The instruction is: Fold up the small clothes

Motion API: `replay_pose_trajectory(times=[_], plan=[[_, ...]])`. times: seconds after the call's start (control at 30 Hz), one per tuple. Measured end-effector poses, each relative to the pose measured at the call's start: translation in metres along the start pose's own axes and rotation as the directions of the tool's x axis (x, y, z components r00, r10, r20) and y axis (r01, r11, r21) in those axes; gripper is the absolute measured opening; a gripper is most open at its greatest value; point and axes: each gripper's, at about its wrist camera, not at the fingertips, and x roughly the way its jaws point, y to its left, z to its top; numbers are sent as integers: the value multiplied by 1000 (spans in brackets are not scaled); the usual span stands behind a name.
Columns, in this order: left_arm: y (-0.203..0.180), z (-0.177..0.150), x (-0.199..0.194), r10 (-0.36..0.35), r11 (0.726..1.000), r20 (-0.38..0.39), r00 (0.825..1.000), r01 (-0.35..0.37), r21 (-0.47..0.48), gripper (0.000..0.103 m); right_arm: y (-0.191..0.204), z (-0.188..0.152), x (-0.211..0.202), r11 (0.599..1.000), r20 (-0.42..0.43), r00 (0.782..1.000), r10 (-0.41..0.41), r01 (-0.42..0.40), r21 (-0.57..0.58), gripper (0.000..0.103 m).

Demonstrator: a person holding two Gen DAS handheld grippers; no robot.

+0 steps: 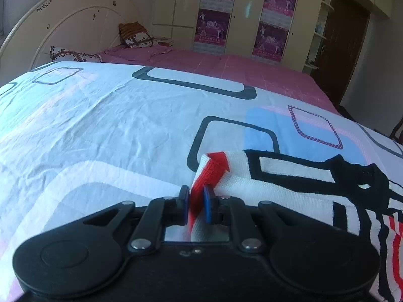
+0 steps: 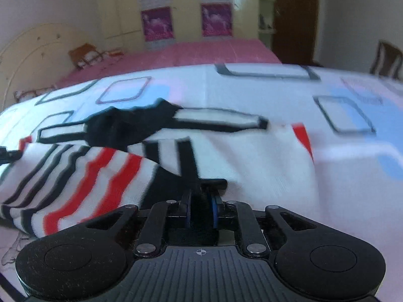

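the left gripper [image 1: 196, 202] has its fingers clenched on a red-edged corner of the striped garment [image 1: 289, 188], which lies on the patterned bedsheet [image 1: 113, 125]. the right gripper [image 2: 201, 210] pinches a dark part of the same garment, partly folded over itself.

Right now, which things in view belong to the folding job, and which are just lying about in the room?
Part of the job:
- striped garment, white with red and black
- left tool, shut on its red-trimmed edge
- right tool, shut on a dark part
- patterned bedsheet beneath it

Just lying about:
- pillows by the headboard
- purple posters on the wardrobe
- chair
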Motion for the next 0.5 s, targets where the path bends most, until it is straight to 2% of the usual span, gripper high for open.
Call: replay_pose_trajectory(times=[0.03,0.1,0.13,0.2,0.27,0.33,0.5], plan=[[1,2,-1,1,1000,-4,1000,-1,-6,18,1,1,-2,1000,3,1000,-5,5,-11,14],[2,5,-7,21,1000,7,1000,-21,5,33,-1,3,-8,1000,35,999,-13,14,-3,15],[3,5,-11,24,1000,18,1000,-24,8,34,-3,4,-12,1000,48,999,-18,17,11,15],[6,6,-22,24,1000,35,999,-24,3,48,-7,8,-21,999,84,996,-10,7,36,15],[5,6,-33,25,1000,65,998,-26,14,55,-5,14,-26,1000,104,995,0,-3,31,15],[0,4,-42,6,999,73,997,-9,44,57,1,18,-26,1000,112,993,22,-24,20,16],[-25,-4,-55,-72,993,29,997,69,99,62,22,21,-22,998,88,994,68,-67,-11,16]])
